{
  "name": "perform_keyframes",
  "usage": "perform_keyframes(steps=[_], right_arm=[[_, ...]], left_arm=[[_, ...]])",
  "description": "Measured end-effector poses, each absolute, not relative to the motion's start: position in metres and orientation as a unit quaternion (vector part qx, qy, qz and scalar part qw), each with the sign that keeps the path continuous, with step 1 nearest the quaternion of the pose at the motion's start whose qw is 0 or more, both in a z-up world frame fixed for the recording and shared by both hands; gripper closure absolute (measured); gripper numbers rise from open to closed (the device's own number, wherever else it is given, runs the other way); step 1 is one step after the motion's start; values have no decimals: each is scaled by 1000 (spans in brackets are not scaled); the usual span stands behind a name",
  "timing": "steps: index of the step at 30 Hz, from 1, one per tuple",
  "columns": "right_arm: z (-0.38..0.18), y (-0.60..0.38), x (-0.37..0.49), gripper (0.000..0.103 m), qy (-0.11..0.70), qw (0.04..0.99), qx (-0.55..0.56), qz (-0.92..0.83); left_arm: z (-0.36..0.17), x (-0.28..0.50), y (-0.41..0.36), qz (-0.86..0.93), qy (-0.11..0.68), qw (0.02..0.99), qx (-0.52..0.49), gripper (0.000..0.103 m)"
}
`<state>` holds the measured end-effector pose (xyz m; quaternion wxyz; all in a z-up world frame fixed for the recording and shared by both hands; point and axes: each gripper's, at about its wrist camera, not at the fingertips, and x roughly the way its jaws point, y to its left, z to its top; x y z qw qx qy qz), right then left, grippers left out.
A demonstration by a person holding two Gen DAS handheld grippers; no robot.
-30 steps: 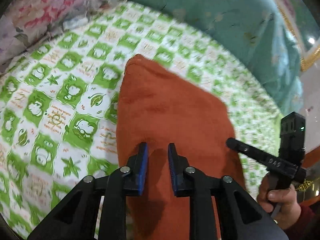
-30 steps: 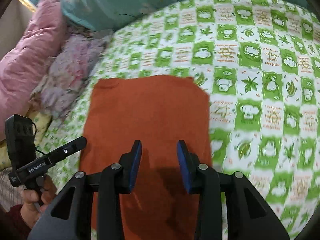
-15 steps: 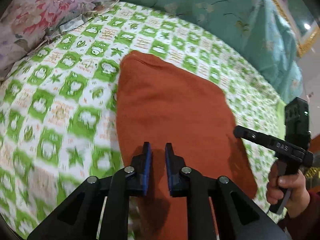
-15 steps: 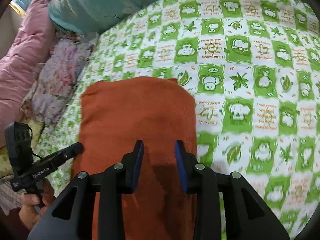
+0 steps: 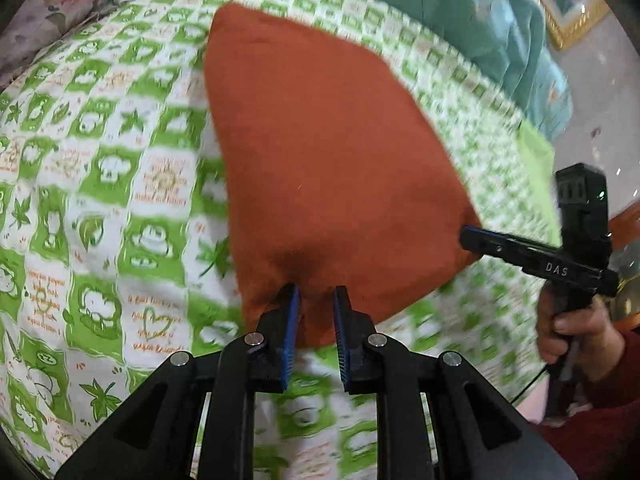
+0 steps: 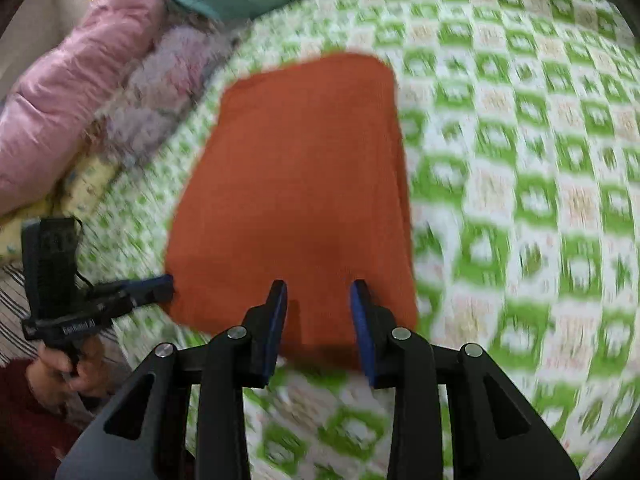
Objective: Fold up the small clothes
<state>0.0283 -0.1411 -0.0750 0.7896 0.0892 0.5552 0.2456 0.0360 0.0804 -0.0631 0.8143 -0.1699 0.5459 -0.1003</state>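
A green-checked sheet (image 5: 100,168) is covering the bed, with the orange cloth (image 5: 320,160) lying flat on it. Both grippers, left (image 5: 316,300) and right (image 6: 319,294), are hovering parted at its near edge, seemingly gripping nothing, though blur is obscuring contact.

Cloth (image 5: 328,168) flat on bedsheet (image 5: 100,184); pillows (image 6: 80,92) behind, left of cloth.

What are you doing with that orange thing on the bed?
A person is holding a claw tool in each hand over a rust-orange knitted garment lying flat on the green-and-white patterned bedsheet. The left claw and the right claw are both open at the garment's near edge, one toward each near corner. Neither grips the cloth yet, so no fold shows from here.
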Motion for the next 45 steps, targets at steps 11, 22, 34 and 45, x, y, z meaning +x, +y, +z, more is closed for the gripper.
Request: perform_keyframes(steps=[11, 22, 34, 45], right_arm=[[-86, -150, 20, 69, 541, 803, 93, 233], [-69, -145, 2, 69, 528, 816, 88, 218], [-31, -137, -35, 50, 487, 842, 84, 217], [-35, -114, -70, 40, 496, 837, 59, 226]], left_arm=[[-72, 36, 68, -85, 552, 815, -153, 87], [-57, 27, 43, -60, 537, 834, -112, 58], [-34, -11, 68, -26, 519, 848, -102, 43], [-28, -44, 83, 9, 516, 854, -70, 30]])
